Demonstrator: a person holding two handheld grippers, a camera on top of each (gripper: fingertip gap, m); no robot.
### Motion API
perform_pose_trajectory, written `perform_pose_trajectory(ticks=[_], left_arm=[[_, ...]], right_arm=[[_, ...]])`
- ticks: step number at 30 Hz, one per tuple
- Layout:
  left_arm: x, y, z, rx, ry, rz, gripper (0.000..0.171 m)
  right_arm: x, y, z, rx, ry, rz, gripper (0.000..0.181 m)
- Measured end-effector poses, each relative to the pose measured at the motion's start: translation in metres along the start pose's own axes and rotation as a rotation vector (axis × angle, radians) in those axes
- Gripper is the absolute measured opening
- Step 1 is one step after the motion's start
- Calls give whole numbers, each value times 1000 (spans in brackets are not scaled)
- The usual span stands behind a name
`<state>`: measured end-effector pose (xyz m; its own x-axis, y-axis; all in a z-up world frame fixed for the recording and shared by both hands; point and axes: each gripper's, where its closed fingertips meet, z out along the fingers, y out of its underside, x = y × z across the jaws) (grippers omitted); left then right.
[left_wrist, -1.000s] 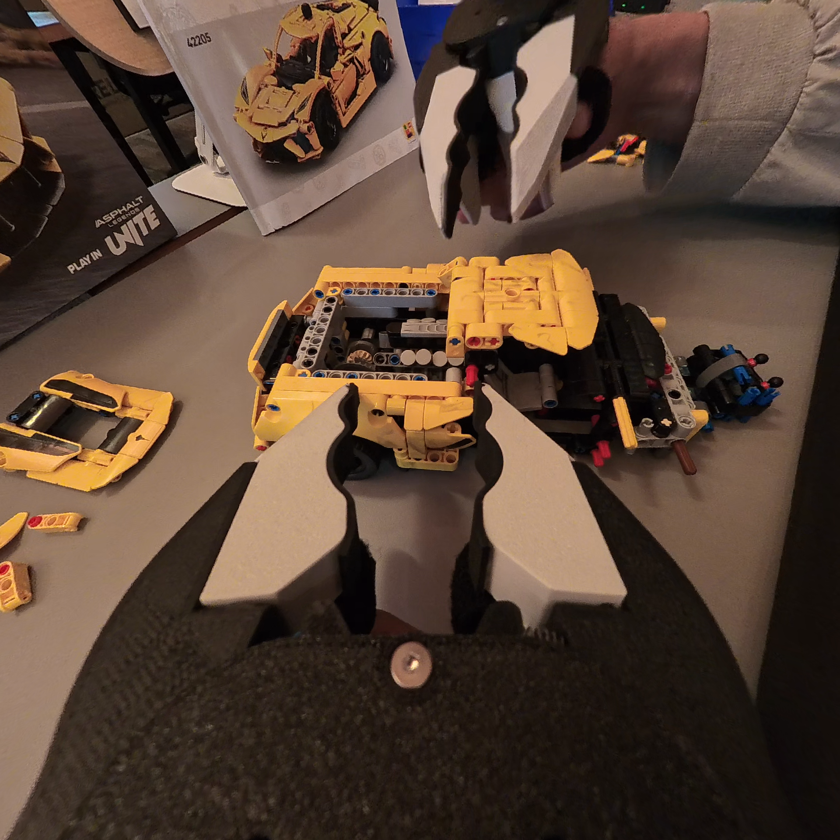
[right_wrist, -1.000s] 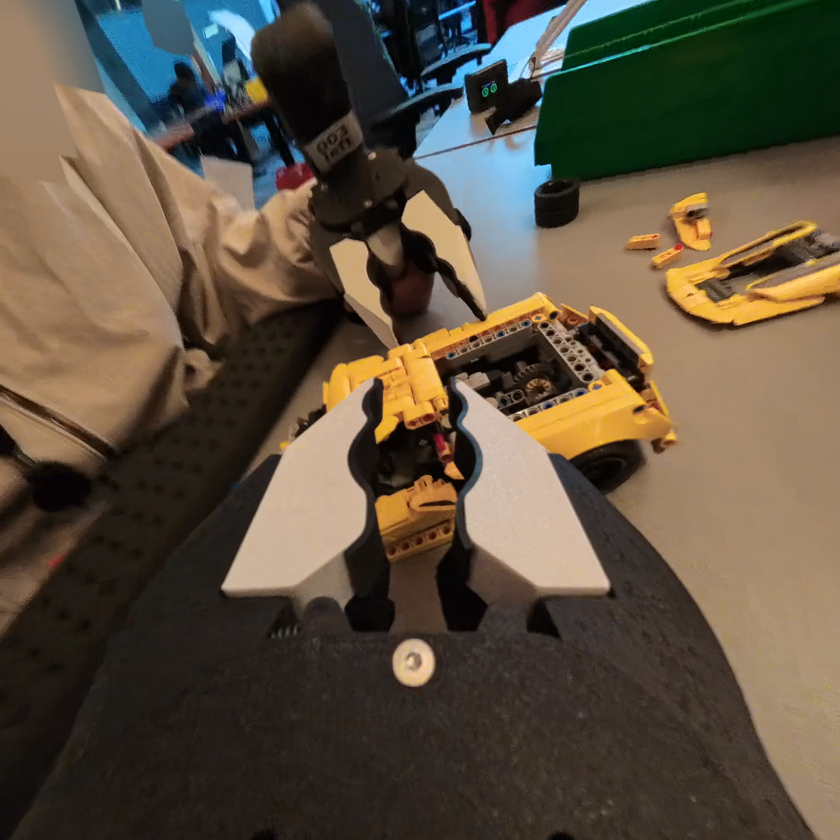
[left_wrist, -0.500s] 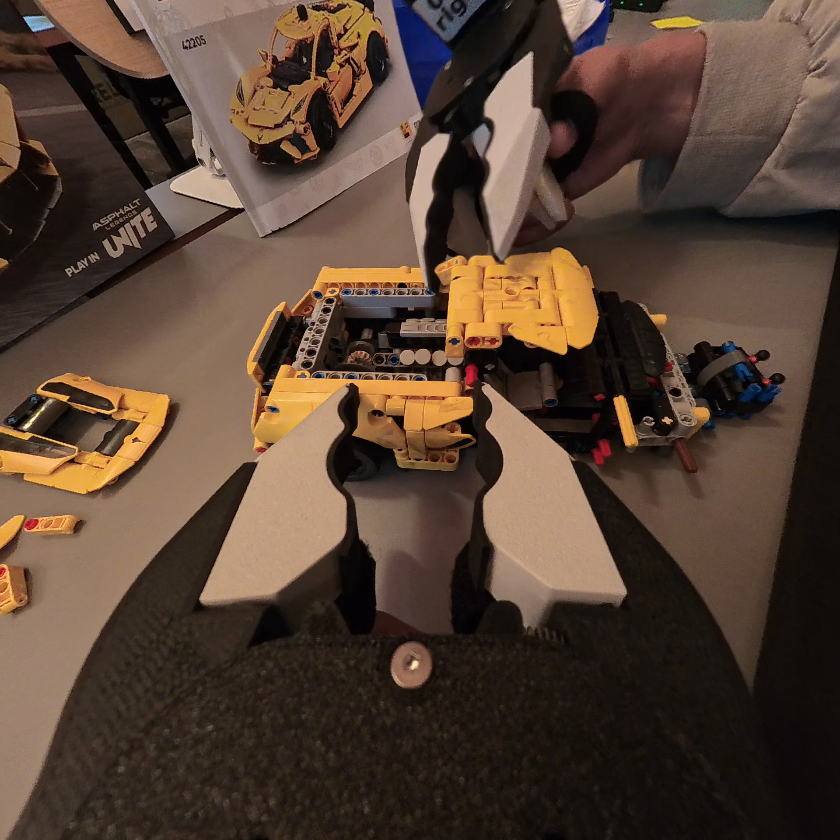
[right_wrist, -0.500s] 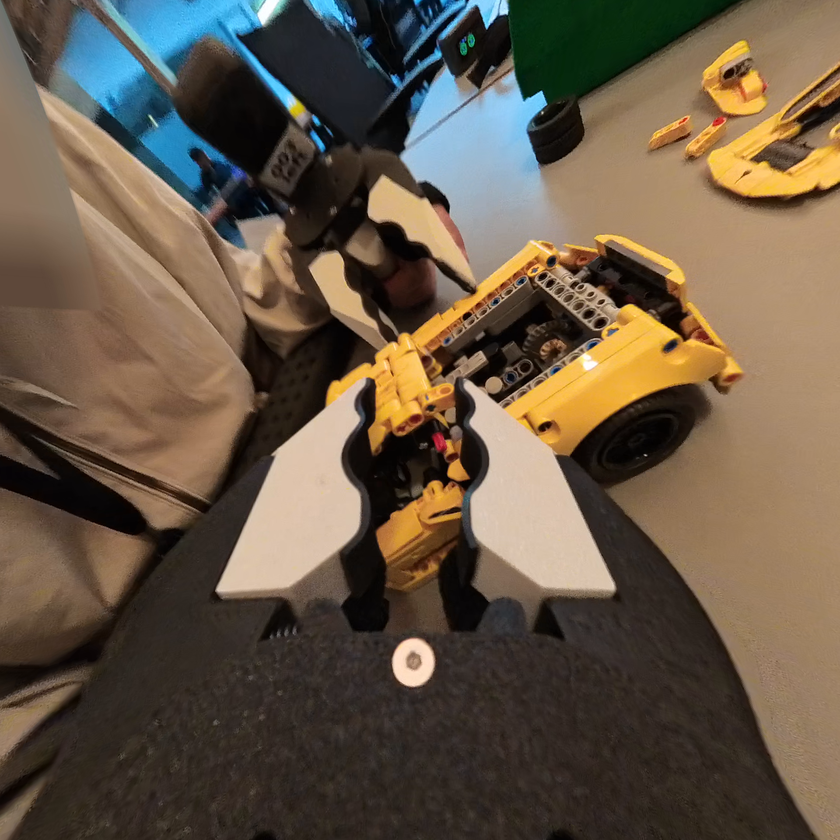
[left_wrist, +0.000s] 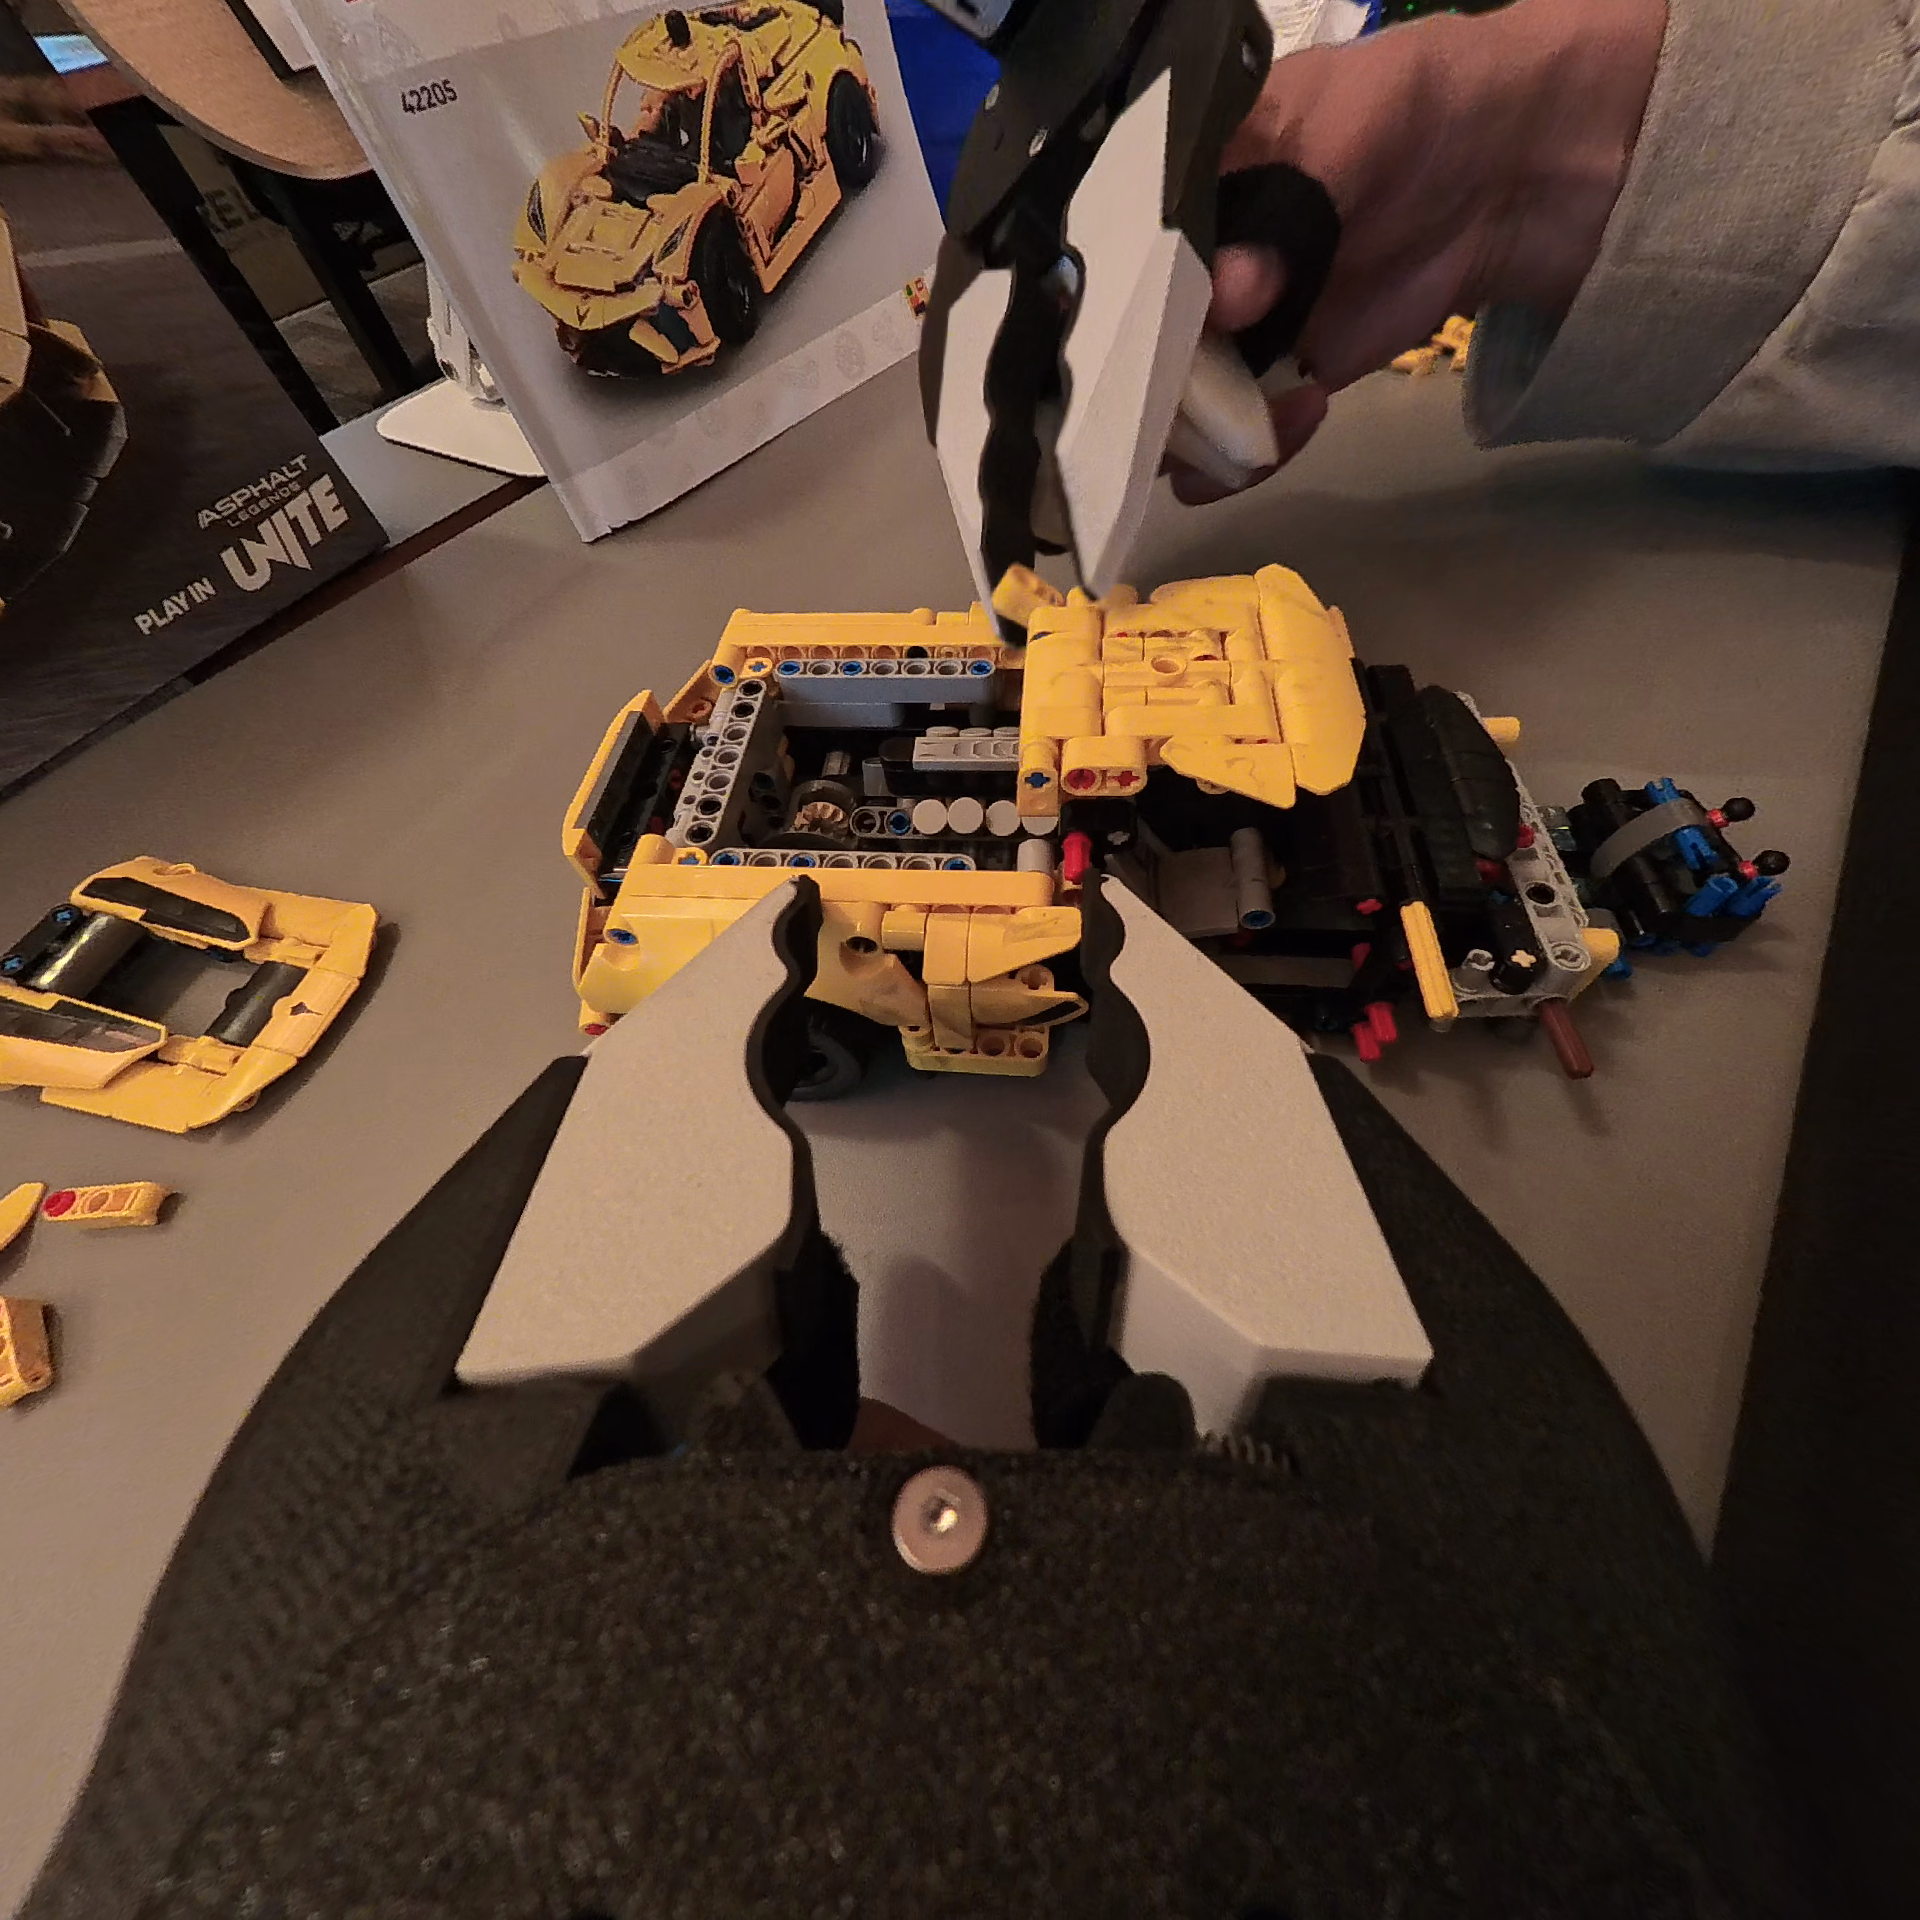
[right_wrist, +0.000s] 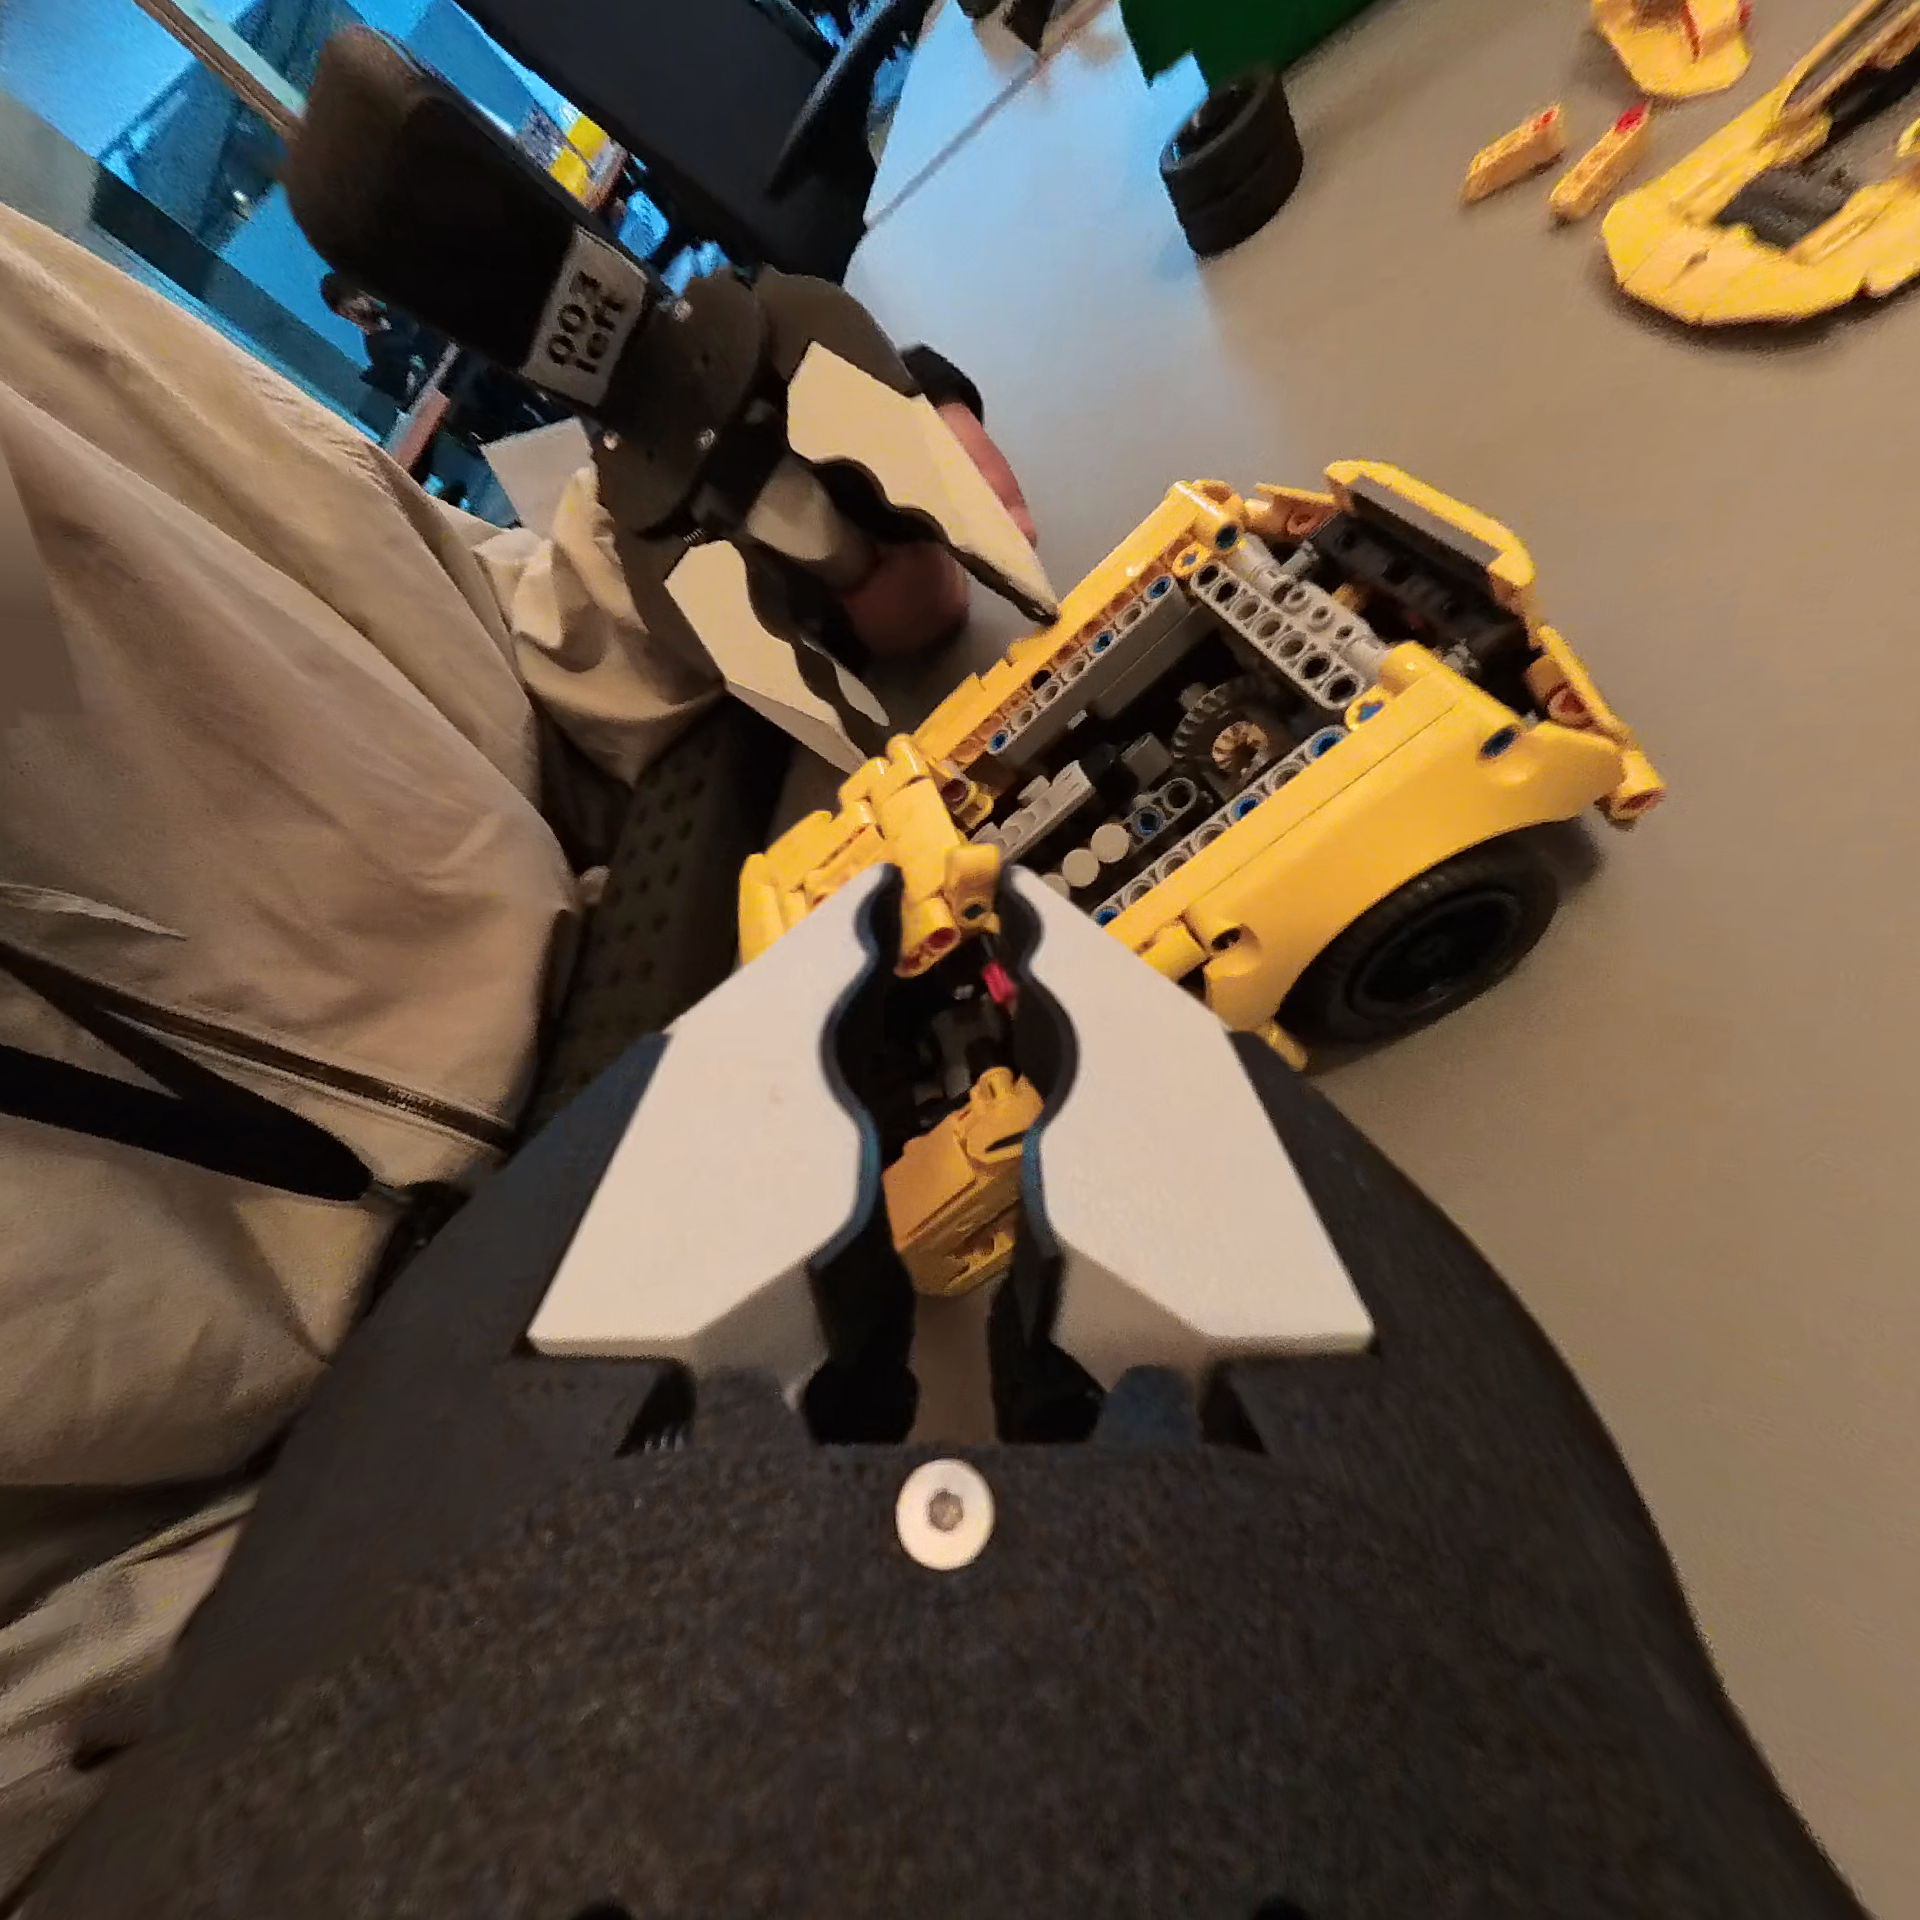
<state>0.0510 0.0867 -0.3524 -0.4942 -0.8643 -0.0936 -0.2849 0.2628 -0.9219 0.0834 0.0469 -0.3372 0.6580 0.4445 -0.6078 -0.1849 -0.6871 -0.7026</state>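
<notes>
Yellow brick-built car (left_wrist: 935, 831), half stripped, sits on the grey surface (left_wrist: 416, 727). My left gripper (left_wrist: 945, 914) hovers low at its near flank, fingers parted wide, holding nothing. My right gripper (right_wrist: 951, 904) comes in from the far side, fingers narrowed about a small yellow corner piece (right_wrist: 951, 888) at the roof panel's edge; grip not certain. Loose yellow body panel (left_wrist: 177, 987) lies well left.
</notes>
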Motion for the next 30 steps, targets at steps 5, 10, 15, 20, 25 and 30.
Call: perform_pose_trajectory(ticks=[5,10,15,20,25,30], left_arm=[[0,0,0,0,0,0,50],[-1,-1,0,0,-5,5,50],[-2,-1,0,3,-4,-6,50],[-5,-1,0,9,5,-39,48],[-6,-1,0,9,0,-49,43],[-6,-1,-1,5,-6,-38,43]], right_arm=[[-8,-9,-10,126,-120,-3,1],[-7,-6,-9,111,-57,-78,17],[-5,-8,-8,111,-2,-121,22],[-11,-27,5,33,93,-214,33],[-10,-20,34,-290,296,-387,38],[-8,-14,36,-534,439,-415,32]])
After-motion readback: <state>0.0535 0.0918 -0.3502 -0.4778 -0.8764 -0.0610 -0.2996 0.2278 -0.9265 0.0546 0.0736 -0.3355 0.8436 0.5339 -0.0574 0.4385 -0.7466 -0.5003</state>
